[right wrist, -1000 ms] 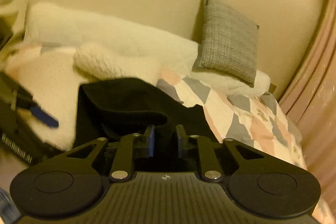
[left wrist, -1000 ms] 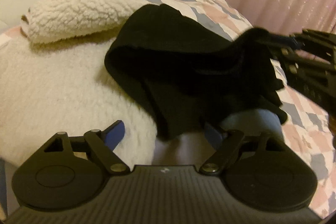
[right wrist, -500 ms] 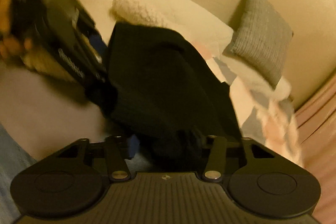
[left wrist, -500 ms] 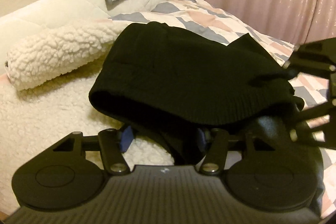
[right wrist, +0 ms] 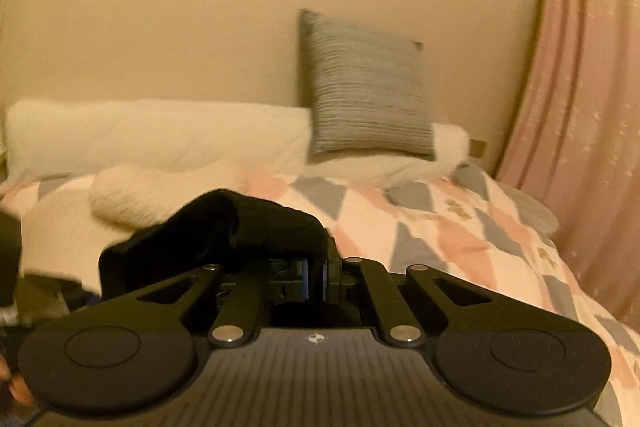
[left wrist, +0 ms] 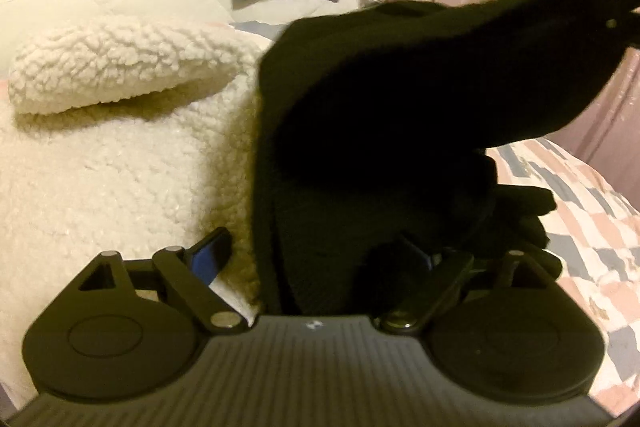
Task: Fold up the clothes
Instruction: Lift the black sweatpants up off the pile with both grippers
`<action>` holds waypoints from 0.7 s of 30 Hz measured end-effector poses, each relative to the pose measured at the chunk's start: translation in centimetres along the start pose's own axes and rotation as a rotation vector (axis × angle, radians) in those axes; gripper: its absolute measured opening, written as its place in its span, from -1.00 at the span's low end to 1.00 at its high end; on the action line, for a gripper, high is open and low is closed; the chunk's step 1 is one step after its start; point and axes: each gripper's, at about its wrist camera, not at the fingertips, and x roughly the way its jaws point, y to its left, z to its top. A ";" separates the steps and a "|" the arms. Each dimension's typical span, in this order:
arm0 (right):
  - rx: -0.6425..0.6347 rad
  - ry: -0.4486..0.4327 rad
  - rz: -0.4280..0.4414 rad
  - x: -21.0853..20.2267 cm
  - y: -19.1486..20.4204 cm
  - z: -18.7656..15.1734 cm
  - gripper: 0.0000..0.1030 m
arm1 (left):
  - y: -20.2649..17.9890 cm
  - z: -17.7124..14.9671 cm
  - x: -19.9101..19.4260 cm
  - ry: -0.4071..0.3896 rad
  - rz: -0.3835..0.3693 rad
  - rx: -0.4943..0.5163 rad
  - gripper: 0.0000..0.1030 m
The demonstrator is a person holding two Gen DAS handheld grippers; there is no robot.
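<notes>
While right tongs (right wrist: 316,273) clamp black garment (left wrist: 380,115) aloft, left tongs (left wrist: 316,255) spread wide, angled down, just reopened around cloth.

The right finger (left wrist: 416,253) of the left gripper is largely covered by the black knitted garment (left wrist: 380,99), whose raised end is cut off at the picture's right edge. The grey woven cushion (right wrist: 368,87) is smeared by motion blur.

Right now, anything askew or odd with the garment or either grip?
The black garment is bunched, not flat: one end lifted by the shut right gripper, the rest sagging between the fingers of the wide-open left gripper, whose jaws have just reopened. No visible damage.
</notes>
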 end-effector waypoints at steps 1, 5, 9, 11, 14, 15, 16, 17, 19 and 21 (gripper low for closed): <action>0.018 0.003 -0.018 -0.3 -0.4 0.1 -0.92 | -0.2 -0.1 -0.3 -0.008 0.023 0.001 0.25; 0.068 0.015 -0.067 -1.8 -1.6 0.1 -0.92 | -0.6 -0.2 -0.9 0.019 -0.029 -0.025 -0.85; 0.103 0.015 -0.124 -4.7 -1.9 0.4 -0.93 | -2.5 0.1 -2.9 0.006 0.046 0.083 -0.85; 0.106 0.010 -0.180 -7.0 -2.0 0.6 -0.93 | -3.4 0.9 -5.0 -0.027 0.074 0.135 -0.84; 0.133 -0.005 -0.231 -11.9 -2.2 1.0 -0.94 | -5.2 2.8 -9.2 -0.117 0.113 0.230 -0.84; 0.133 -0.015 -0.248 -13.7 -2.1 1.2 -0.94 | -6.1 3.7 -10.8 -0.158 0.128 0.273 -0.84; 0.131 -0.030 -0.266 -15.6 -1.9 1.3 -0.94 | -7.0 4.7 -12.3 -0.198 0.136 0.301 -0.84; 0.131 -0.048 -0.282 -17.6 -1.7 1.6 -0.94 | -8.0 5.7 -13.7 -0.233 0.147 0.315 -0.84; 0.145 -0.088 -0.307 -22.0 -1.6 2.3 -0.95 | -10.0 8.0 -17.3 -0.317 0.139 0.351 -0.83; 0.146 -0.134 -0.336 -26.8 -1.3 3.0 -0.95 | -12.4 9.7 -21.7 -0.410 0.134 0.398 -0.82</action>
